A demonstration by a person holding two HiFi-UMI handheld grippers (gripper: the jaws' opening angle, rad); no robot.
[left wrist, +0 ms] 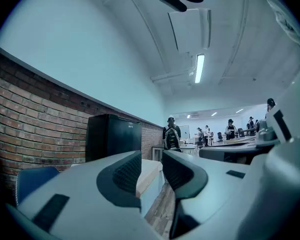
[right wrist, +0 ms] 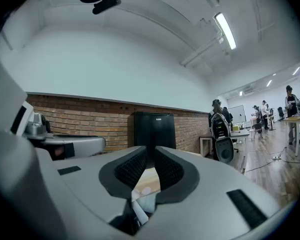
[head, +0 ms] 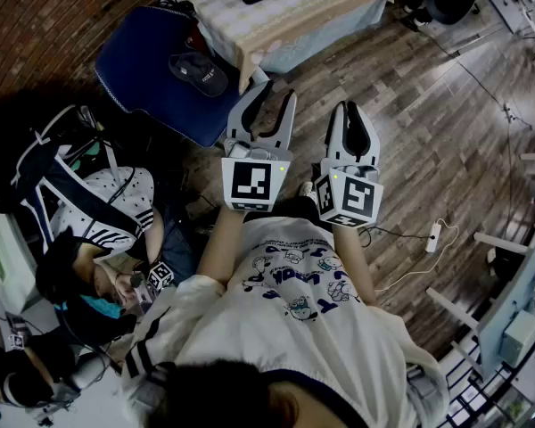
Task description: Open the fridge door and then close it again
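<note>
1. Grippers sit side by side in front of the person's chest in the head view, both raised over the wooden floor (head: 446, 150) and touching nothing.
2. Left gripper (head: 275, 96): its jaws stand clearly apart, and its own view shows only the room through the gap, so it is empty.
3. Right gripper (head: 350, 107): its jaws are drawn close, yet a narrow slit stays visible between the ribbed pads (right wrist: 131, 168) in its own view. Nothing is held there.
4. Fridge (right wrist: 155, 129): a black cabinet standing upright against the brick wall (right wrist: 90, 119), well apart from both grippers. Its door looks shut. The left gripper view shows it to the left of the jaws, the right gripper view straight beyond the slit.
5. Table (head: 276, 25): it has a light cloth and lies just ahead of the grippers, between them and the fridge.
6. Blue chair (head: 152, 69): it stands beside the table, with a dark cap (head: 199, 72) lying on its seat.
7. Seated person (head: 98, 230): they are at the left of the head view, and a standing person with a backpack (right wrist: 221, 129) is farther down the room.
</note>
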